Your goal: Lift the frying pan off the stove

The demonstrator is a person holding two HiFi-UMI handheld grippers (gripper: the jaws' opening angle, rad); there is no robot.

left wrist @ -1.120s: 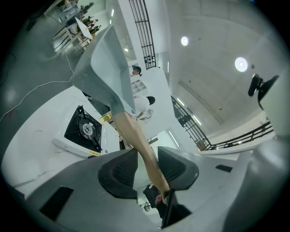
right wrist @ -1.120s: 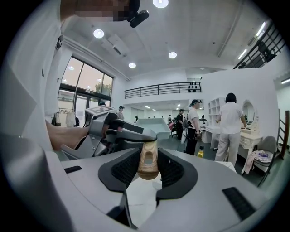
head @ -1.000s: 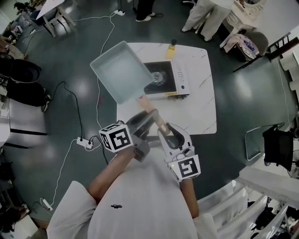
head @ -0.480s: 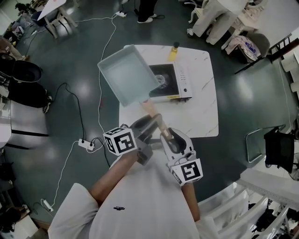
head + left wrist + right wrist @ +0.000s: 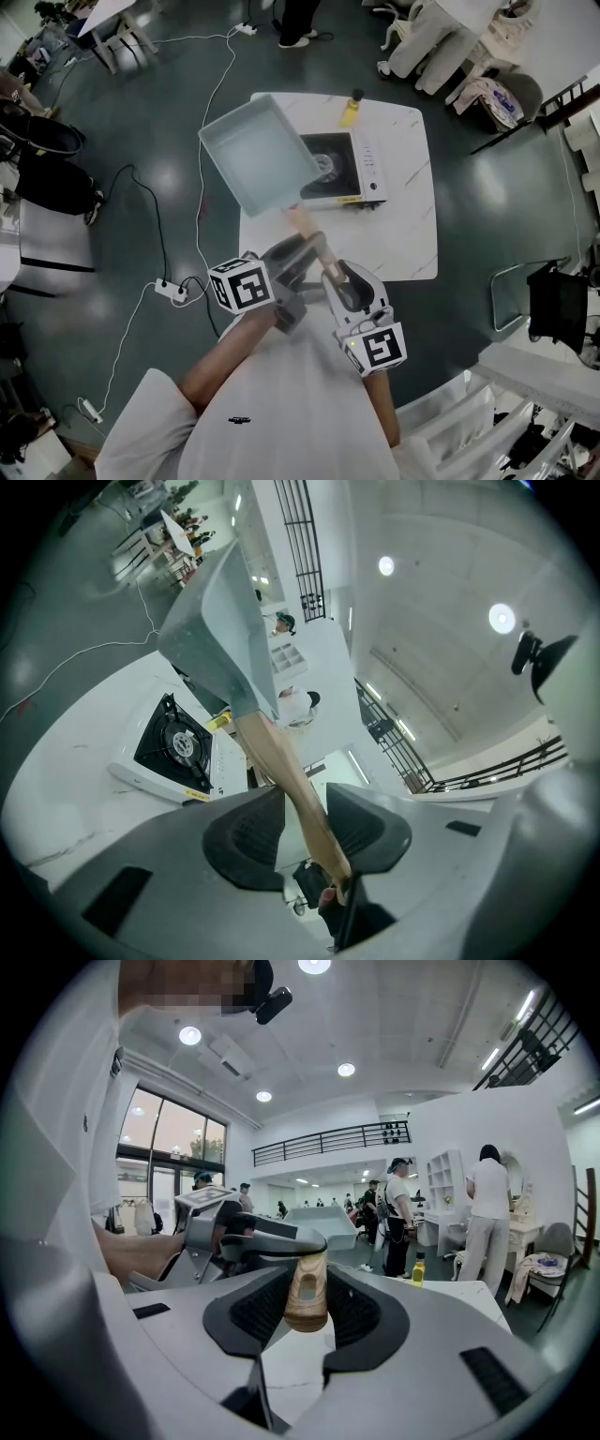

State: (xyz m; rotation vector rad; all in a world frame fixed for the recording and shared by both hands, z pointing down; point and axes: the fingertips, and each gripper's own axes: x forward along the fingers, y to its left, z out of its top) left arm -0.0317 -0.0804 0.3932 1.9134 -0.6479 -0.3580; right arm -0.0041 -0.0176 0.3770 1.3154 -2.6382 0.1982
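The square pale-blue frying pan (image 5: 258,155) hangs tilted in the air, over the table's left edge and beside the stove (image 5: 342,169). Its wooden handle (image 5: 305,230) runs back toward me. My left gripper (image 5: 298,251) is shut on the middle of the handle (image 5: 291,780), with the pan (image 5: 220,621) high above the burner (image 5: 173,742). My right gripper (image 5: 330,277) is shut on the handle's end (image 5: 307,1297), just behind the left gripper (image 5: 248,1237). The stove's burner is bare.
The portable stove sits on a white marble table (image 5: 403,225). A yellow bottle (image 5: 351,110) stands at the table's far edge. Cables and a power strip (image 5: 172,288) lie on the floor to the left. Several people stand beyond the table.
The pan has drifted slightly right, toward the stove, and stays in the air. Both grippers keep the same hold on the handle.
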